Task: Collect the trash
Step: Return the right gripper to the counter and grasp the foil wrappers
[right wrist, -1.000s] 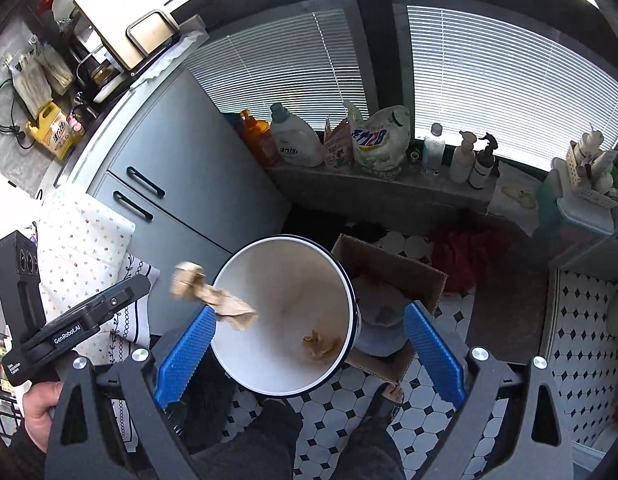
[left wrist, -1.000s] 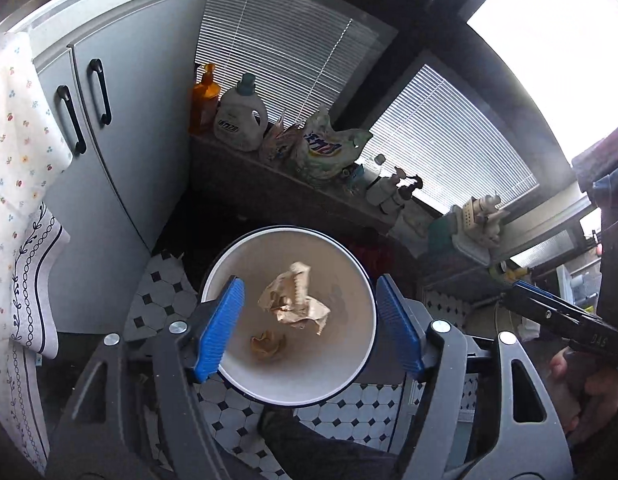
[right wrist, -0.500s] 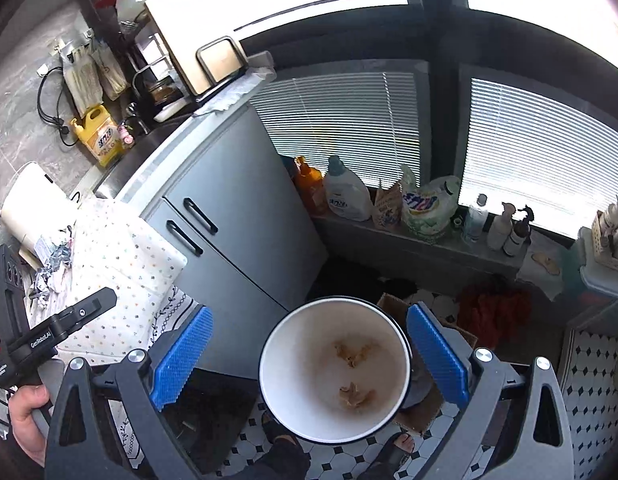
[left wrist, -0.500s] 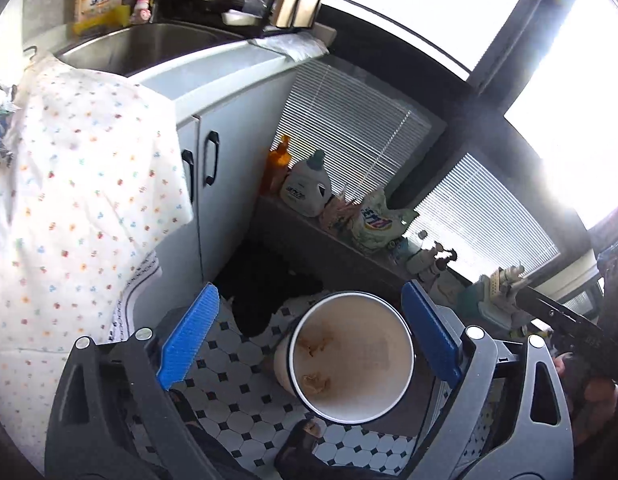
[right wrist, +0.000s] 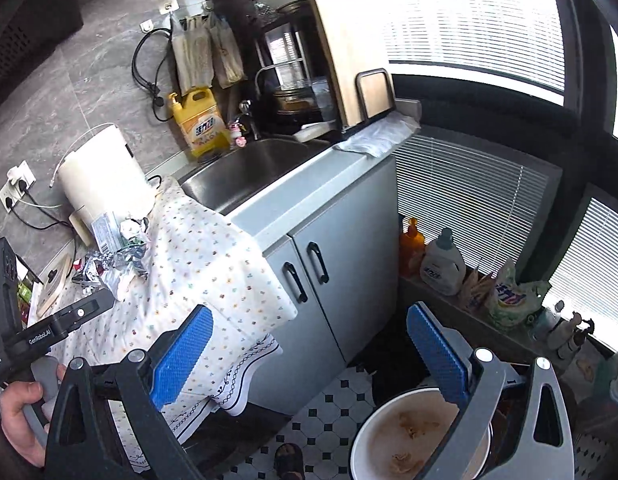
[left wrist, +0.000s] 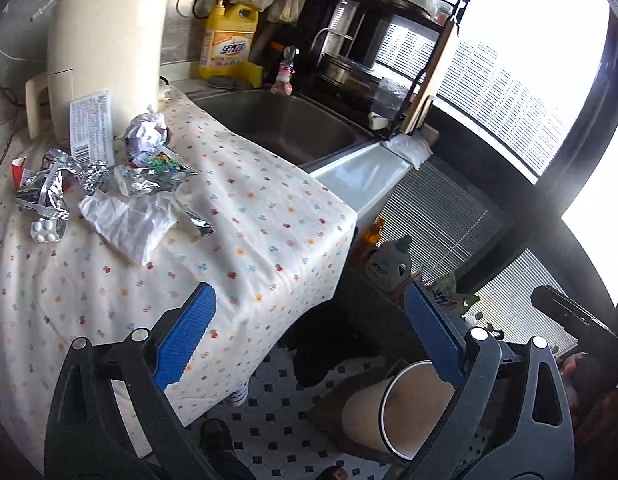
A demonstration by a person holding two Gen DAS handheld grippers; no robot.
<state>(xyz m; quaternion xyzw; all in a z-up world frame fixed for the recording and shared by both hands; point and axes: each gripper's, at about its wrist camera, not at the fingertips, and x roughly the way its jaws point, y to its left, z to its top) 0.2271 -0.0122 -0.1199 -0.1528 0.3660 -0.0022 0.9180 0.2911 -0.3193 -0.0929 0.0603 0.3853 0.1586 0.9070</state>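
A pile of trash lies on the flowered cloth (left wrist: 245,240) at the upper left of the left wrist view: a crumpled white tissue (left wrist: 129,220), foil wrappers (left wrist: 145,176), a paper ball (left wrist: 147,134) and a pill blister (left wrist: 47,230). My left gripper (left wrist: 309,344) hangs open and empty over the cloth's near edge, well short of the pile. My right gripper (right wrist: 309,356) is open and empty too, above the cabinet front. The white bin (right wrist: 365,436) stands on the floor at lower right, with crumpled paper (right wrist: 409,424) inside. The bin (left wrist: 365,416) also shows behind the left gripper's right finger.
A white kettle (left wrist: 105,52) stands behind the trash, with a steel sink (left wrist: 285,120) and a yellow detergent bottle (left wrist: 229,36) to its right. Grey cabinet doors (right wrist: 317,272) face the tiled floor (right wrist: 333,396). Bottles (right wrist: 441,264) line the low window sill. A slippered foot (right wrist: 289,456) is near the bin.
Both grippers rose from above the bin and swung towards the counter. The crumpled paper dropped from the left gripper into the bin, and its jaws spread wider.
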